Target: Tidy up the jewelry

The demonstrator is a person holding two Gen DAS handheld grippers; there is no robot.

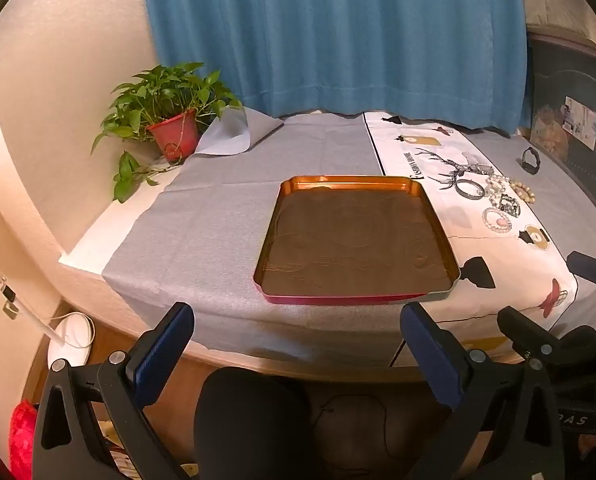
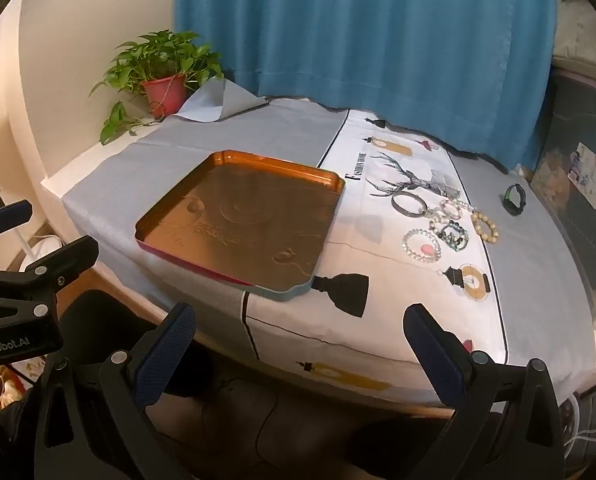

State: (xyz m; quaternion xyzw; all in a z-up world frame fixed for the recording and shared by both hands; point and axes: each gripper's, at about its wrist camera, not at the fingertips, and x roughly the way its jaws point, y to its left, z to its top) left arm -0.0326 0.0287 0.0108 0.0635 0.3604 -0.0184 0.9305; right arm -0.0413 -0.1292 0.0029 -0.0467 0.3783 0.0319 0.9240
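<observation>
An empty copper-coloured metal tray (image 1: pixel 355 240) (image 2: pixel 242 216) lies on the table. To its right, on a white printed cloth (image 2: pixel 377 264), lies a cluster of bracelets: a dark bangle (image 2: pixel 409 203), a clear bead bracelet (image 2: pixel 421 245), a cream bead bracelet (image 2: pixel 485 227) and a dark bead one (image 2: pixel 453 236). The same cluster (image 1: pixel 493 200) shows in the left wrist view. A black band (image 2: pixel 514 199) (image 1: pixel 531 161) lies apart on the grey cloth. My left gripper (image 1: pixel 298 320) hangs open before the tray's near edge. My right gripper (image 2: pixel 299 322) is open over the table's front edge, holding nothing.
A potted green plant (image 1: pixel 166 116) (image 2: pixel 162 76) stands at the table's back left corner. A blue curtain (image 2: pixel 357 40) hangs behind. A dark cabinet (image 1: pixel 573 120) flanks the right side. A black chair (image 1: pixel 254 420) sits below the table's front edge.
</observation>
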